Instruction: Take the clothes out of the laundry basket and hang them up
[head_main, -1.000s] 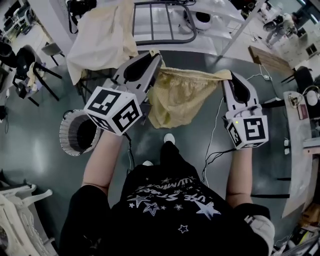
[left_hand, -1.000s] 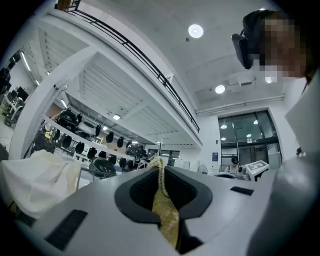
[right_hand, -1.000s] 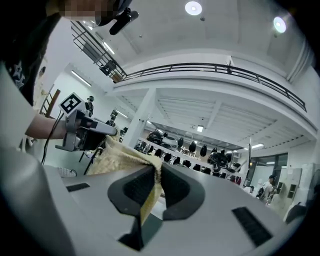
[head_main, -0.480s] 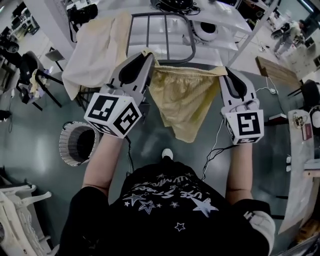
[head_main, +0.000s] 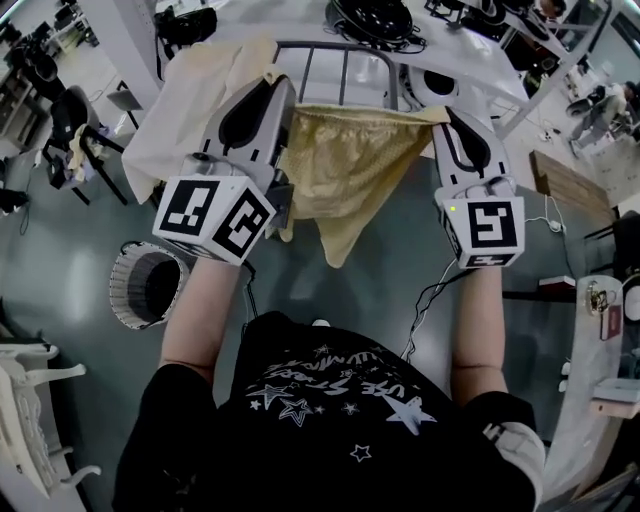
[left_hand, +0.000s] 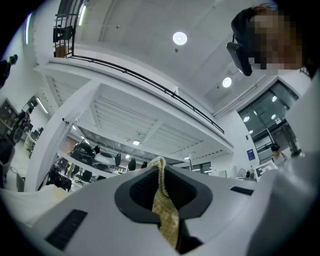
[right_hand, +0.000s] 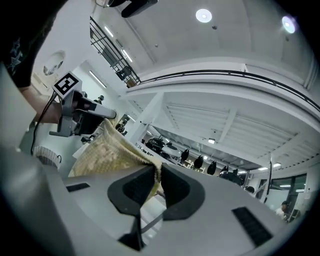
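A pair of yellow patterned shorts hangs stretched by its waistband between my two grippers, in front of the grey drying rack. My left gripper is shut on the left end of the waistband; a strip of the yellow cloth runs between its jaws. My right gripper is shut on the right end, with the shorts' cloth bunched at its jaws and my left gripper showing beyond. The white mesh laundry basket stands on the floor at the lower left.
A cream cloth is draped over the rack's left side. Black chairs stand at the far left, a white shelf frame at the bottom left, a table at the right edge. A cable trails on the floor.
Both grippers have carried the stretched shorts up and forward, closer to the drying rack. The person has stepped forward; the basket now lies further behind on the left.
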